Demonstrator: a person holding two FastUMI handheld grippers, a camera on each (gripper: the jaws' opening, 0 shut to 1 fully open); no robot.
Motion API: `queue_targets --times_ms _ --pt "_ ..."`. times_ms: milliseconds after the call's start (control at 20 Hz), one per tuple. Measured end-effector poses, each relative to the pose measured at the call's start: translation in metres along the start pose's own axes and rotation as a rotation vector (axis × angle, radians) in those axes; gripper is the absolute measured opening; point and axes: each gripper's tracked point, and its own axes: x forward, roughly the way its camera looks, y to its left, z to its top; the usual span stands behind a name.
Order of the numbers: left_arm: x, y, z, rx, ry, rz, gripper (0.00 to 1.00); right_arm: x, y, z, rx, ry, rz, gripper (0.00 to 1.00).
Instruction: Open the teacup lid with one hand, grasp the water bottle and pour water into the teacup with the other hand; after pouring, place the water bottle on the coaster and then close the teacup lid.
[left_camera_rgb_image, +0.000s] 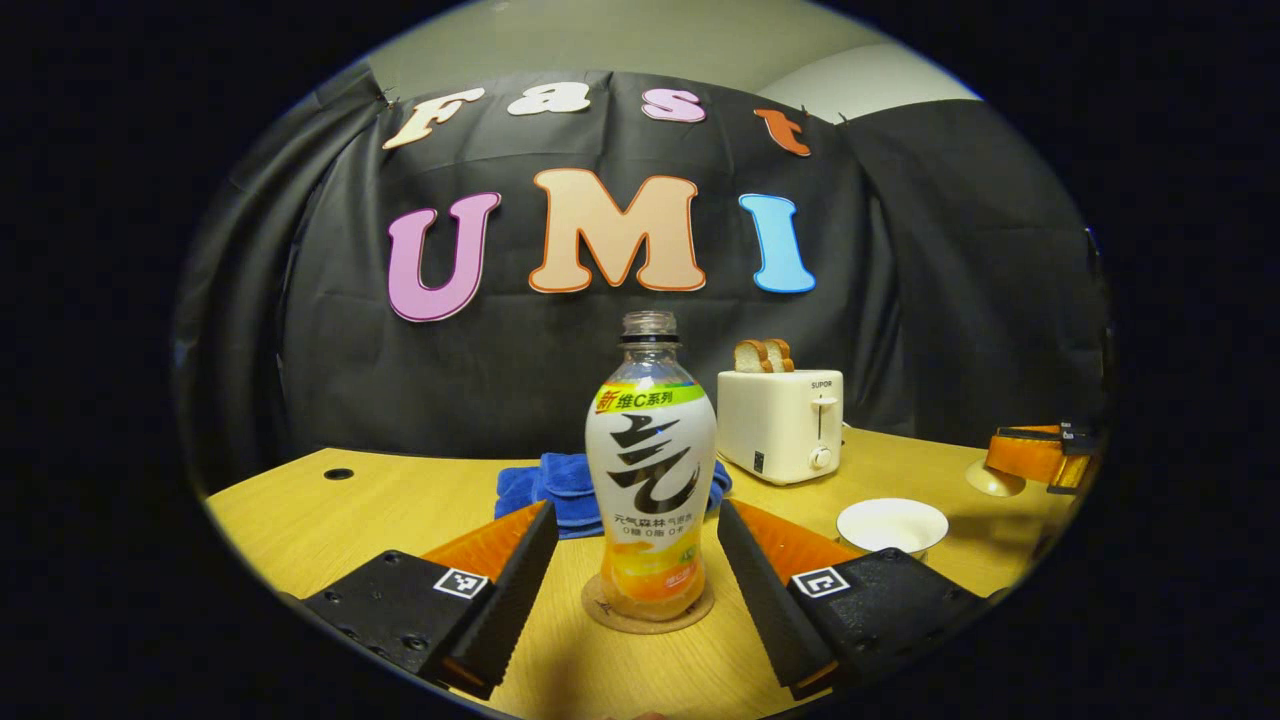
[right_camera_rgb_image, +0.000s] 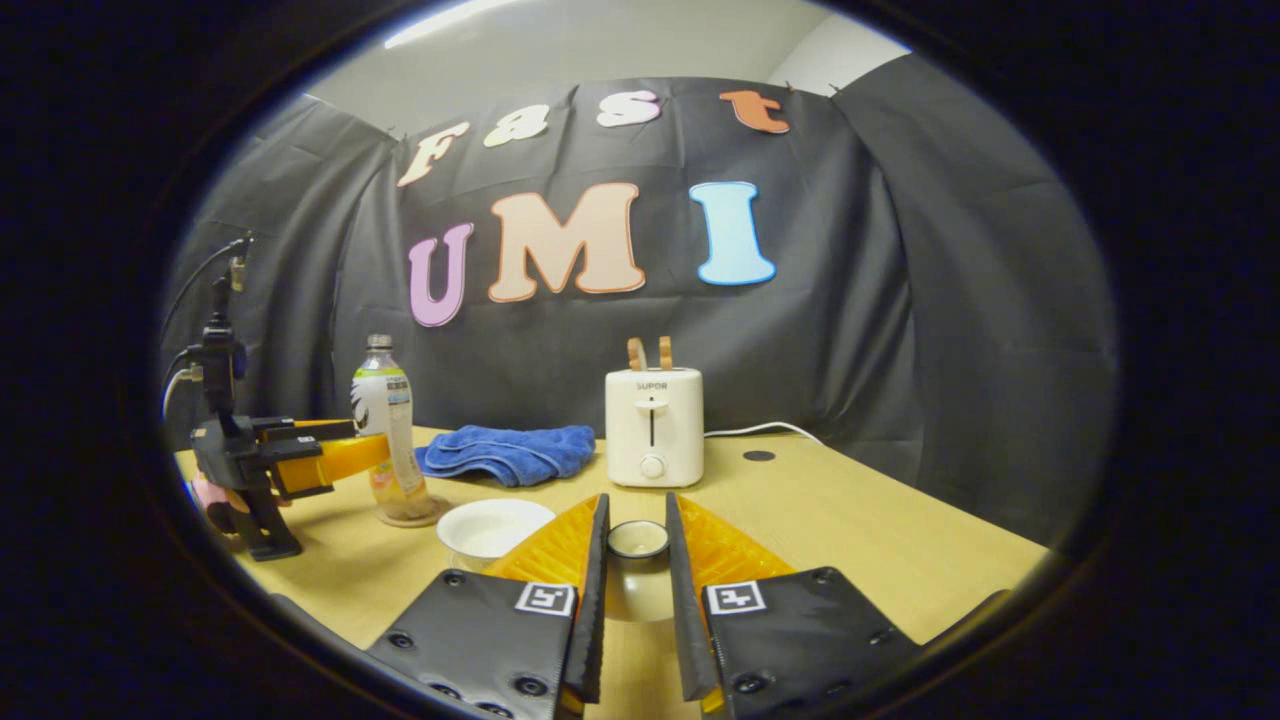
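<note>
**Item 1, left gripper** (left_camera_rgb_image: 635, 507): I am holding it released, jaws standing wide on either side of the water bottle and apart from it.

**Item 2, water bottle** (left_camera_rgb_image: 650, 470): it is standing upright and uncapped at my 12 o'clock on the coaster (left_camera_rgb_image: 600, 612), on the bench (left_camera_rgb_image: 400, 490).

**Item 3, teacup** (left_camera_rgb_image: 892, 522): it is sitting uncovered at my 2 o'clock, near the bottle. I cannot tell whether water is in it.

**Item 4, right gripper** (right_camera_rgb_image: 636, 497): I am keeping it clenched on the teacup lid (right_camera_rgb_image: 638, 540), both fingers pressing its sides. In the right gripper view the cup is lying at 10 o'clock from the lid.

**Step in hand, as I judge it:** I am taking the bottle for the pour.
- Close squarely on the waist, with both pads meeting it together so it is not tipping.
- Lift clear of the coaster before swinging toward 2 o'clock.
- Tilt slowly, as the open neck is spilling easily.
- Hold the lid well aside.

**Surroundings:**
- A blue towel (left_camera_rgb_image: 560, 485) is lying behind the bottle at 11 o'clock.
- A toaster (left_camera_rgb_image: 780, 425) with bread (left_camera_rgb_image: 763, 355) in its slots is standing at 1 o'clock.

Neither is blocking the path. The likeliest clash is my own lid-holding gripper, which is hovering beyond the cup.
</note>
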Motion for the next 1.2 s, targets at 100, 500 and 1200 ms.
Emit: queue_targets --times_ms 100,500,1200 --pt "-0.009 0.01 0.002 0.003 -0.004 0.044 0.94 0.004 0.014 -0.001 0.001 0.0 0.035 0.34" --pt "-0.061 0.05 0.002 0.006 -0.007 0.191 0.94 0.028 0.075 -0.003 0.003 0.009 0.17 0.34" --pt "-0.075 0.055 -0.001 0.006 -0.007 0.217 0.94 0.056 0.106 -0.026 -0.017 0.152 0.234 0.33"
